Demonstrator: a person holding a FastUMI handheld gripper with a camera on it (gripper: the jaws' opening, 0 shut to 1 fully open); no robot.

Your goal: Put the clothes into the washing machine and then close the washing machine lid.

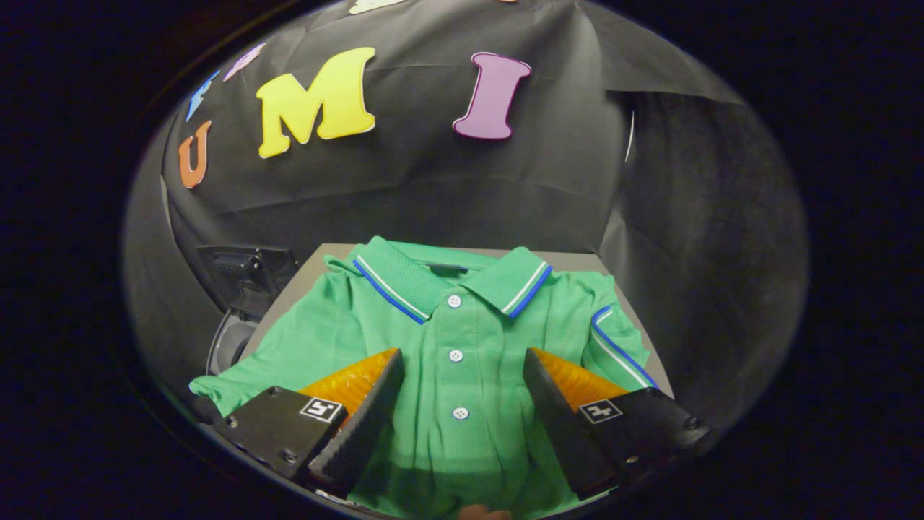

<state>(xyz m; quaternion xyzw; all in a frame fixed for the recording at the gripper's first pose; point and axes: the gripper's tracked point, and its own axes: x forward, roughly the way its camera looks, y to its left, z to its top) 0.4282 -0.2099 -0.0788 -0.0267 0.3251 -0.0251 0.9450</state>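
While the green short-sleeved polo shirt (462, 375) lies flat on the grey bench (328, 254), the tool (462, 361) hovers spread over it, so loading and lid-closing both remain.

The tongs (462, 361) hang spread wide over a green polo shirt (462, 390) on a table (317, 258).
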